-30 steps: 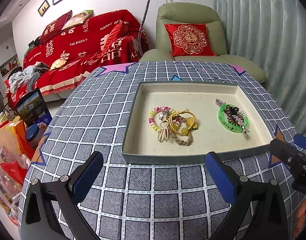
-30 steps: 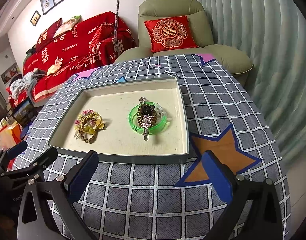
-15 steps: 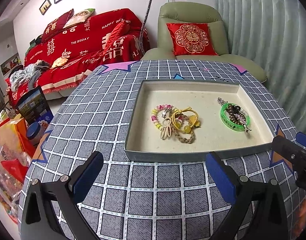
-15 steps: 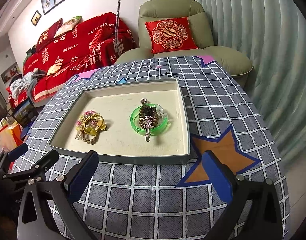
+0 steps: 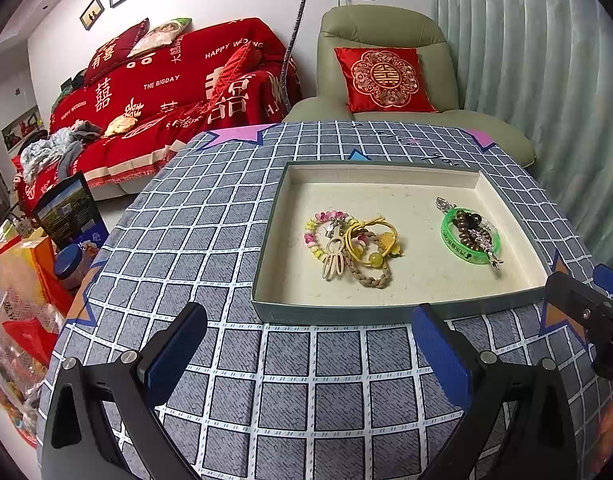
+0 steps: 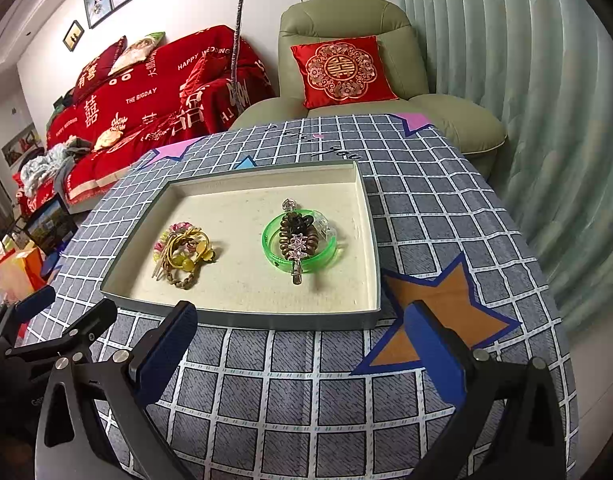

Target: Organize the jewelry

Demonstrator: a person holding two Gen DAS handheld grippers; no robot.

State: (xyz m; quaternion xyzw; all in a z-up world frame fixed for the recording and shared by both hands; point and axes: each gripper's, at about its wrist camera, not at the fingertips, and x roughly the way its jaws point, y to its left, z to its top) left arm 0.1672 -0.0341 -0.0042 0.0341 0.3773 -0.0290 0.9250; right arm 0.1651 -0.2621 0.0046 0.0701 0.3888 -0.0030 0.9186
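Observation:
A shallow grey tray [image 5: 386, 312] [image 6: 242, 316] with a cream lining lies on the checked tablecloth. In its left half lies a pile of bead bracelet, yellow hair ties and braided band [image 5: 352, 246] [image 6: 182, 254]. In its right half a green bangle [image 5: 468, 236] [image 6: 300, 240] holds a brown coil tie and a crystal hair clip. My left gripper [image 5: 306, 356] is open and empty, hovering over the cloth in front of the tray's near wall. My right gripper [image 6: 302, 352] is open and empty, in front of the tray's near right part.
The round table [image 5: 210, 216] has a grey grid cloth with an orange star [image 6: 438, 312] at the right. Behind stand a green armchair [image 5: 386, 64] with a red cushion, a red-covered sofa [image 5: 166, 92] and a curtain [image 6: 526, 80]. Bags and boxes [image 5: 22, 280] crowd the floor at left.
Both grippers have drawn back slightly from the tray, so the tray sits a little higher and farther in each view. The jewelry has not moved.

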